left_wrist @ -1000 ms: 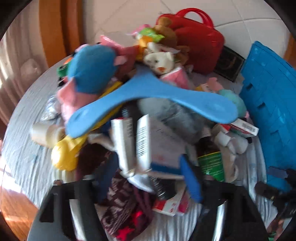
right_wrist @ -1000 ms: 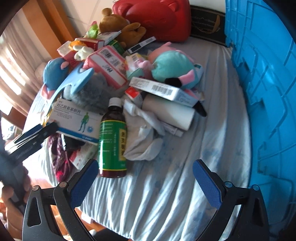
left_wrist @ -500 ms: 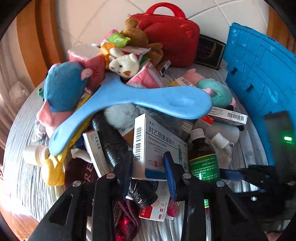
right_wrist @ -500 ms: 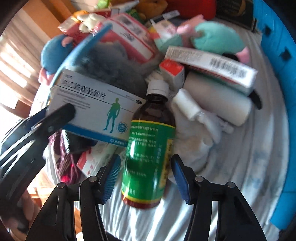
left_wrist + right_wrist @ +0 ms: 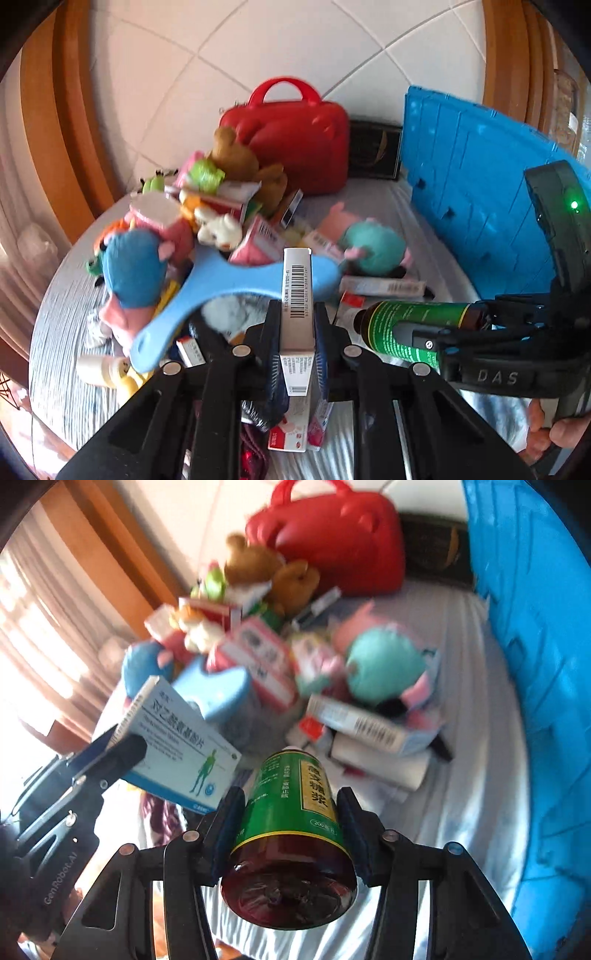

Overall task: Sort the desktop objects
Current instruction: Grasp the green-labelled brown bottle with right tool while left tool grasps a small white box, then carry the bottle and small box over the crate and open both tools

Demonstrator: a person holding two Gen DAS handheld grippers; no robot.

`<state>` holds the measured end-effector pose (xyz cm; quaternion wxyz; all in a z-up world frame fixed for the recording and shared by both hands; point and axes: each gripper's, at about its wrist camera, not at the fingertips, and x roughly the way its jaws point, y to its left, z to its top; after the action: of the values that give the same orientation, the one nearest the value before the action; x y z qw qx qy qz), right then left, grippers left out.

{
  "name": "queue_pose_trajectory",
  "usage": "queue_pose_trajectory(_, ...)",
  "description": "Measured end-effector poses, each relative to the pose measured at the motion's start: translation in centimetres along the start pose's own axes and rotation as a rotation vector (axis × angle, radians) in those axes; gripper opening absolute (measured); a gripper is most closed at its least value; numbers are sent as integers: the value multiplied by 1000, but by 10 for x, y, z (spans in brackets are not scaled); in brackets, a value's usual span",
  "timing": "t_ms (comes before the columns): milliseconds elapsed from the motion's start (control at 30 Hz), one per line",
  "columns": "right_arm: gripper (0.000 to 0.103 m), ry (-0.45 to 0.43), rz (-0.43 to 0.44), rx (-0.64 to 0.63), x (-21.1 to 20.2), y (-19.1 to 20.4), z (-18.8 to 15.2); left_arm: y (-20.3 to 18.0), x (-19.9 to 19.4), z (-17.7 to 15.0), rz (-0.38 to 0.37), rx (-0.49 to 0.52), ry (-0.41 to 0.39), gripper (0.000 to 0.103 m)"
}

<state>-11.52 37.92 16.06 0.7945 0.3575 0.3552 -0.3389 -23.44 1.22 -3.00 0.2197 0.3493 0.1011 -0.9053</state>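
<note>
Both picks look made, so the carry-and-drop step is in hand. The left hand-held gripper [image 5: 297, 354] is clamped on a white-and-blue medicine box [image 5: 296, 295], held edge-on above the pile. The right hand-held gripper [image 5: 286, 834] is clamped on a brown syrup bottle [image 5: 291, 823] with a green label, lifted clear of the sheet-covered table [image 5: 469, 775], cap pointing away. The blue crate [image 5: 535, 664] stands just right of the clutter. The next move likely calls for swinging each item over the crate's rim, or wherever medicines belong, before opening; the bottle's weight wants a firm grip.
</note>
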Motion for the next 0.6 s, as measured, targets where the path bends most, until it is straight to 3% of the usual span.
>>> queue_pose_trajectory(200,51,-91,-22,-5,-39,-6,12,-13,-21,21,-17,22,-58,16)
queue_pose_trajectory(333,51,-204,-29,-4,-85,-5,27,-31,-42,43,-39,62,-133,16)
queue_pose_trajectory(600,51,-471,-116,28,-213,-22,45,-89,-91,107,-136,152,-328,16)
